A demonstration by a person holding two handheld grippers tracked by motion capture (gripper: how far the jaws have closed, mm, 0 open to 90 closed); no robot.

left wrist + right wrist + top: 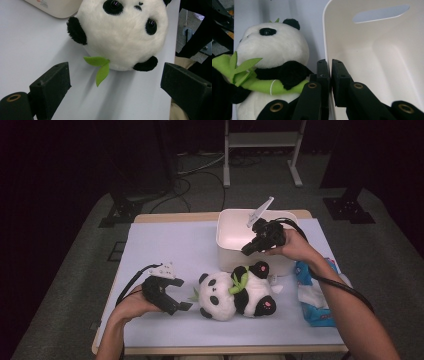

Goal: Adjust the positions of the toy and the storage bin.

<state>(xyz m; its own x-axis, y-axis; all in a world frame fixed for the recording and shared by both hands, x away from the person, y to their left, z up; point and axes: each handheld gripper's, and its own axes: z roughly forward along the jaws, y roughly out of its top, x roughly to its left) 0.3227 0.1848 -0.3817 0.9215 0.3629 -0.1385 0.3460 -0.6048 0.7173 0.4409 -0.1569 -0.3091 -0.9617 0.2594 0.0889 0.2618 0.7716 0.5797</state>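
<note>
High view, right gripper point(248, 249) pinching bin point(231, 223) rim

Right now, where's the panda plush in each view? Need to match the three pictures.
High view: panda plush lies on the table at lower centre, just in front of the white bin.
Left gripper view: its head takes the upper centre, upside down, beyond the open jaws.
Right gripper view: it sits at left, holding green bamboo.
Shared landmark: the white bin, top left in the left gripper view, right half in the right gripper view.
</note>
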